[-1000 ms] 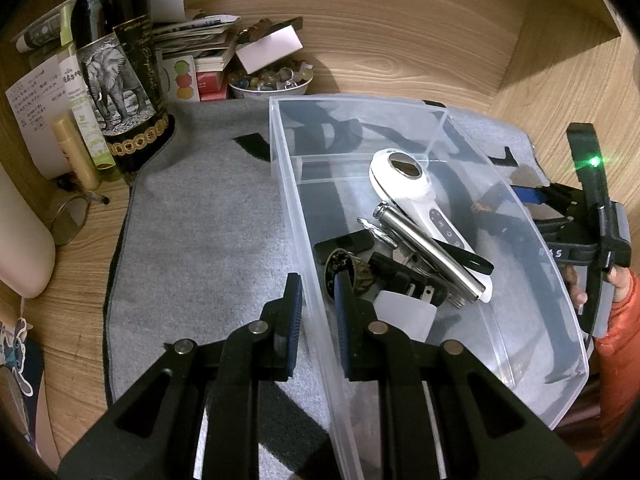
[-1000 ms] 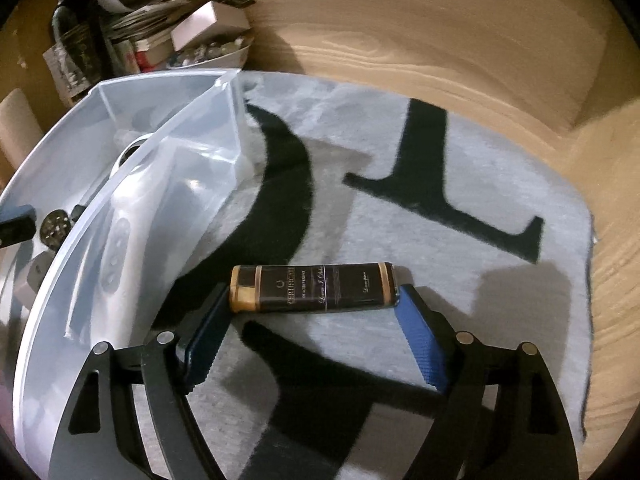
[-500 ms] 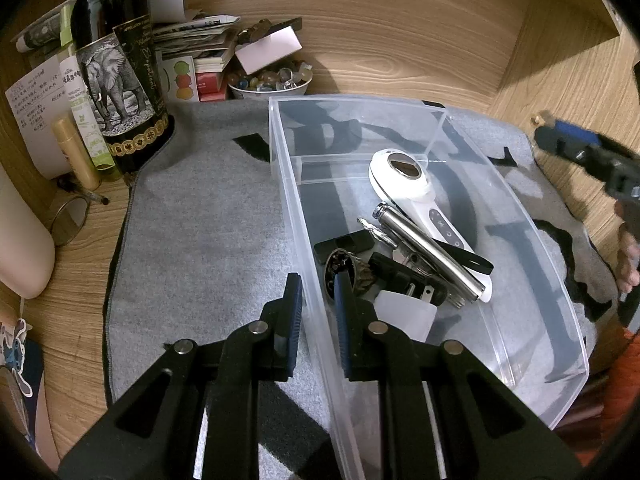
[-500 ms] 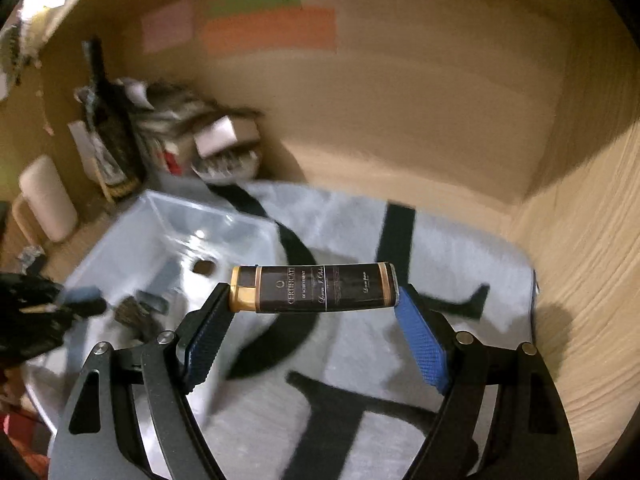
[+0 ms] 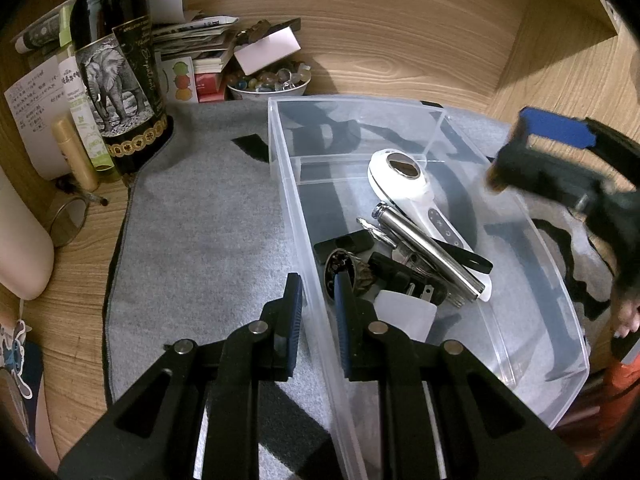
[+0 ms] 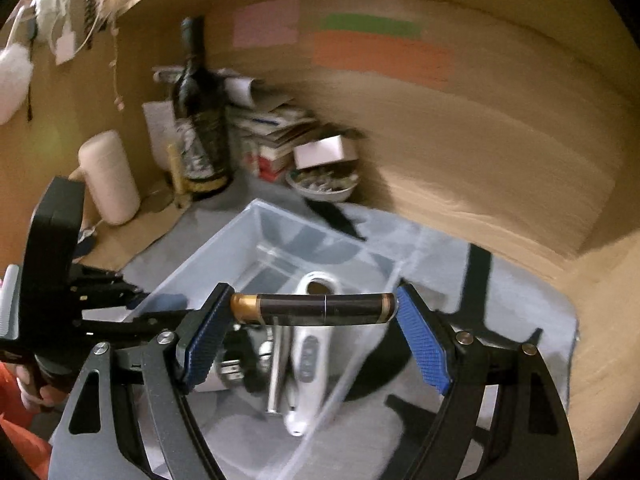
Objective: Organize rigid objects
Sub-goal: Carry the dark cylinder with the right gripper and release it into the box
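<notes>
Wood-grain desk (image 5: pixel 400 32) tucked in a corner nook, grey mat (image 5: pixel 200 220) on top, clutter at 11 o'clock: a wine bottle (image 5: pixel 120 80) and a bowl of pebbles (image 5: pixel 268 82).

My left gripper (image 5: pixel 316 300) has its jaws narrow, pinching the near wall of the clear bin (image 5: pixel 286 184), one pad inside and one outside, so I'm steadying it. My right gripper (image 6: pixel 314 336) has its jaws wide, gripping a dark tube with gold ends (image 6: pixel 312 309) end to end, up in the air over the bin.

What bugs me: the tube is only pinched at its two tips, so any twist and it could pop out sideways. Judging by the blur I'm moving quickly, which doesn't help. If it drops from this height it lands on the pile at the bin's 6 o'clock end, on the white handheld gadget (image 5: pixel 404 184) and the steel pen (image 5: pixel 428 252), and may bounce out over the low wall. I could also clip the bin's 3 o'clock rim coming down and yank it against my left grip.
</notes>
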`<action>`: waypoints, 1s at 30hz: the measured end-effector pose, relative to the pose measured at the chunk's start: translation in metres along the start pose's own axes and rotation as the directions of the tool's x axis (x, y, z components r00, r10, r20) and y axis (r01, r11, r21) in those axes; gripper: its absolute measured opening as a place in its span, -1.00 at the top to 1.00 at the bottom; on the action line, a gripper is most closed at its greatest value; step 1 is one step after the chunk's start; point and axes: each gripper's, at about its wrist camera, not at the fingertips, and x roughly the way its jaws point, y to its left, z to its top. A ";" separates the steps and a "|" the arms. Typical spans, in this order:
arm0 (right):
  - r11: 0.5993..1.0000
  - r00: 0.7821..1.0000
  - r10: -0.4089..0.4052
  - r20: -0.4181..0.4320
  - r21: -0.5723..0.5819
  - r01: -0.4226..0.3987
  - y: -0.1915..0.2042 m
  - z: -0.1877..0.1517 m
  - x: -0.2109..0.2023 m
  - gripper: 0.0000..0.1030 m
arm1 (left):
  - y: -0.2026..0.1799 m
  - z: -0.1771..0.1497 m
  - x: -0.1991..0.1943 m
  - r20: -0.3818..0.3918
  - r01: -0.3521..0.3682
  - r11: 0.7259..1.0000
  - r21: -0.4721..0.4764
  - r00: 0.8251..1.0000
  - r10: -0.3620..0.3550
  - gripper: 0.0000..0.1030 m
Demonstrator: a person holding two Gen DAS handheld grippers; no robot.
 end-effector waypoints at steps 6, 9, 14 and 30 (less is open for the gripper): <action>0.999 0.996 0.034 -0.087 0.000 -0.034 0.007 -0.003 0.025 -0.55 | 0.000 0.001 0.000 0.001 0.003 1.000 0.000 1.000 -0.003 0.71; 0.998 0.988 0.060 -0.139 0.017 -0.058 0.006 -0.004 0.037 -0.55 | 0.000 0.001 0.000 0.002 0.004 1.000 -0.001 1.000 -0.004 0.71; 0.996 0.980 0.086 -0.181 0.029 -0.082 0.006 -0.006 0.045 -0.54 | 0.000 0.001 0.001 0.002 0.007 1.000 -0.003 1.000 -0.007 0.71; 1.000 1.000 0.001 -0.016 0.016 -0.001 0.007 -0.007 -0.017 -0.63 | -0.002 0.004 -0.016 0.048 -0.027 0.999 -0.018 0.998 0.027 0.19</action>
